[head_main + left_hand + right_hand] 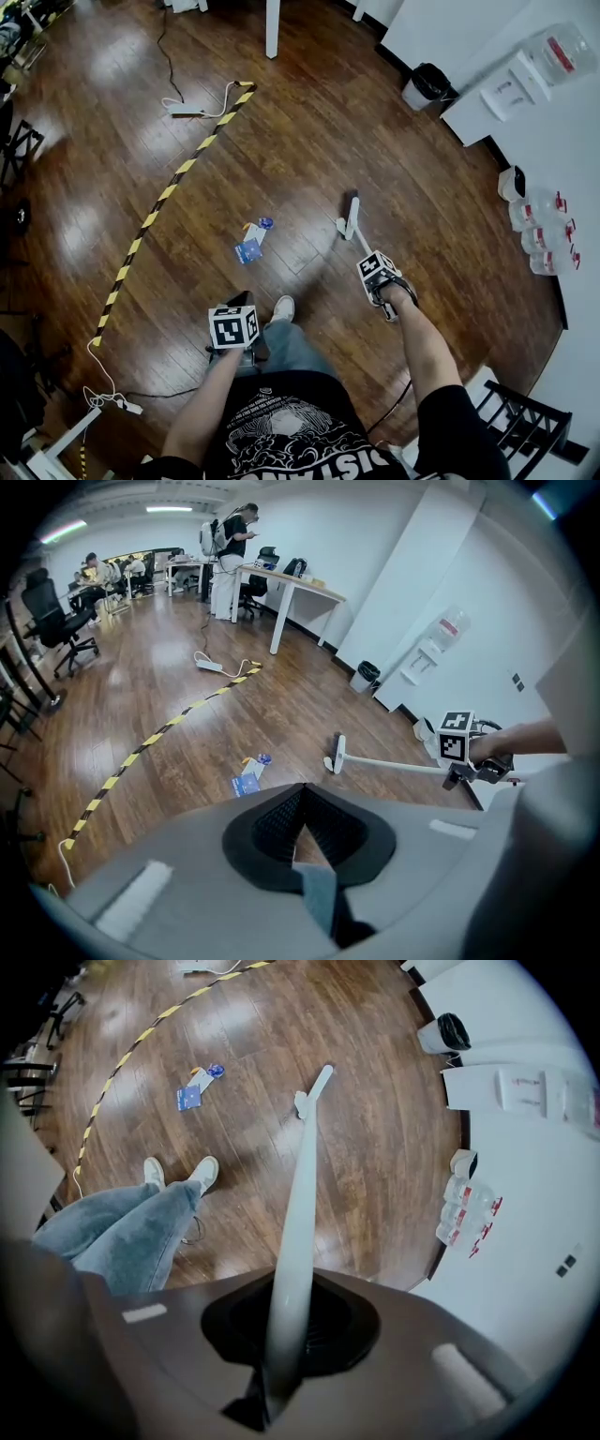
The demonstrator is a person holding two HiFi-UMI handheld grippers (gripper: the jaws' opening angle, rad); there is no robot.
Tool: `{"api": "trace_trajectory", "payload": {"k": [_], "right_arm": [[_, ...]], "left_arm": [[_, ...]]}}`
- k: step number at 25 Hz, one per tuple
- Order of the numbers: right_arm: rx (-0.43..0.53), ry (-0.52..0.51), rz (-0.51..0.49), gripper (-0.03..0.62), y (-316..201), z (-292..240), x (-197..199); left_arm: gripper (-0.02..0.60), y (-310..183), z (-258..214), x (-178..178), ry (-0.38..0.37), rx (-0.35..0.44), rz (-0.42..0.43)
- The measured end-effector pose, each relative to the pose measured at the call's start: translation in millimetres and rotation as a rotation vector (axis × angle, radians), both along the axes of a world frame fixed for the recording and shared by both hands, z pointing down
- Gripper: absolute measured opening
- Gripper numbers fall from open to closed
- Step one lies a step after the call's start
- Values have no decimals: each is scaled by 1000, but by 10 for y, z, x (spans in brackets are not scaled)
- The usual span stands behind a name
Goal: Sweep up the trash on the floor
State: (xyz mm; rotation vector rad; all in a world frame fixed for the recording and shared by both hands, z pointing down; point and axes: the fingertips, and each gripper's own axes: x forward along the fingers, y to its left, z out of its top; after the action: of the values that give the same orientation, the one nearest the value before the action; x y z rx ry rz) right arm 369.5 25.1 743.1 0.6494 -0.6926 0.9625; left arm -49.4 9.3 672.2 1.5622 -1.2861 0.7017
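Broom (300,1194) slanting forward, head down, near trash (248,250)

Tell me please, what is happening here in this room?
A person is sweeping up on a wooden floor. The right gripper is shut on a white broom, whose head rests on the floor, apart from the trash and to its right in the head view. The trash, a blue packet with small scraps, lies ahead of the person's shoe. The left gripper is shut on a grey handle; what it belongs to is unclear.
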Motion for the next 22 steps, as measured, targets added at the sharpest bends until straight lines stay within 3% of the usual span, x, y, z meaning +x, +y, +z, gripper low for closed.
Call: {"api": "trace_trajectory", "payload": {"k": [7,22], "right_arm": [[6,3,-42,26,137,1,-376],[17,-129,35,28,927,26,-1955]], "left_arm": [[5,190,55,-270,23,-11,-28],[5,819,32,-937,58,10,-39]]}}
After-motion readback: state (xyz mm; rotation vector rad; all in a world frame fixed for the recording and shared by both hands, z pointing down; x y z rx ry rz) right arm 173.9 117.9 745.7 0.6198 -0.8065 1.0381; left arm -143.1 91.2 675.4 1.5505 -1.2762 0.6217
